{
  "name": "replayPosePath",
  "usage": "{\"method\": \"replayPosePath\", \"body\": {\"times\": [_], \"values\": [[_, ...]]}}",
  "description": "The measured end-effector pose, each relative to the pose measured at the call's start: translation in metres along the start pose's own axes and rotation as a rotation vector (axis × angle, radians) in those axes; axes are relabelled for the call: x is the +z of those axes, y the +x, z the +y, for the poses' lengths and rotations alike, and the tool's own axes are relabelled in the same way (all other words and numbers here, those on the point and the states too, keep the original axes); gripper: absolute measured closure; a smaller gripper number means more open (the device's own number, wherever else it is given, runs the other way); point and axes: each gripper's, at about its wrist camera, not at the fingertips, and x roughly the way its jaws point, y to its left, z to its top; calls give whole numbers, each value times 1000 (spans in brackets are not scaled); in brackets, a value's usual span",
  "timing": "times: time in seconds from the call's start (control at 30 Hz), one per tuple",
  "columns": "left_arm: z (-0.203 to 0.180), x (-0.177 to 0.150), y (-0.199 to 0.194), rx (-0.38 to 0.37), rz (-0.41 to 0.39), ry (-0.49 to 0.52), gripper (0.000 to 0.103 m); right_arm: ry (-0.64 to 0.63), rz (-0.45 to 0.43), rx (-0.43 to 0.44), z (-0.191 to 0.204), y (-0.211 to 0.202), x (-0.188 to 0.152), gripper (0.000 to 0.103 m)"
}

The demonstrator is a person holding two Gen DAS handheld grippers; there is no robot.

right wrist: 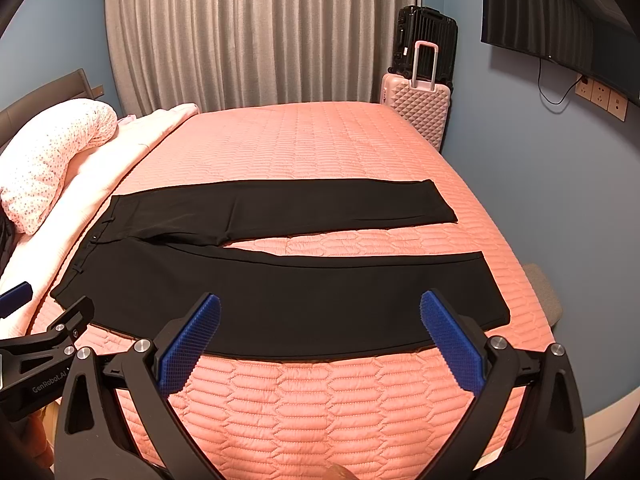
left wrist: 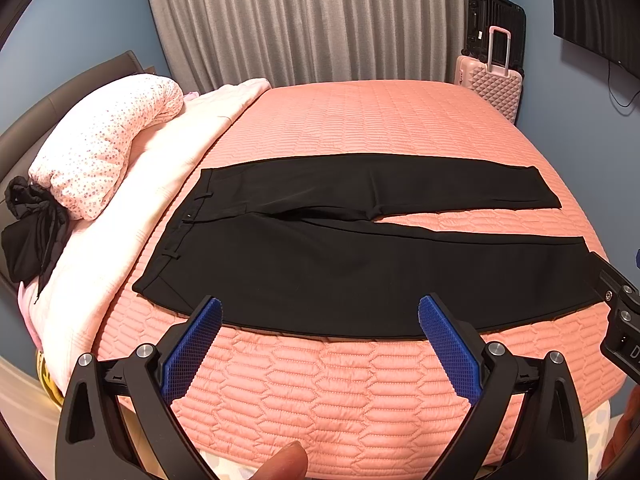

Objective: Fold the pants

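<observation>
Black pants [left wrist: 320,256] lie flat on the pink quilted bed [left wrist: 360,120], waistband to the left, both legs spread apart and running right. They also show in the right wrist view [right wrist: 280,292]. My left gripper [left wrist: 320,312] is open and empty, its blue pads hovering over the near edge of the near leg. My right gripper [right wrist: 320,308] is open and empty, above the same near edge further right. The right gripper's body shows at the right edge of the left wrist view [left wrist: 618,320]; the left gripper's body shows at the left of the right wrist view [right wrist: 44,356].
A dotted pink pillow [left wrist: 108,140] and a pale folded blanket [left wrist: 160,168] lie at the bed's left. A black garment [left wrist: 32,232] lies by the pillow. A pink suitcase [right wrist: 416,108] and a black suitcase [right wrist: 428,36] stand beyond the bed. A grey stool [right wrist: 544,292] sits right.
</observation>
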Motion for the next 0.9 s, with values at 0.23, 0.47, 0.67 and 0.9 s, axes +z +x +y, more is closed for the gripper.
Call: {"method": "replayPosePath", "body": {"times": [0.23, 0.47, 0.67, 0.9], "values": [[0, 0, 0, 0, 0, 0, 6, -1, 0, -2, 0, 0, 0, 5], [-1, 0, 0, 1, 1, 0, 6, 0, 1, -1, 0, 0, 0, 5], [-1, 1, 0, -3, 4, 5, 6, 1, -1, -1, 0, 0, 0, 5], [0, 4, -1, -14, 10, 6, 6, -1, 0, 1, 0, 0, 1, 5]]}}
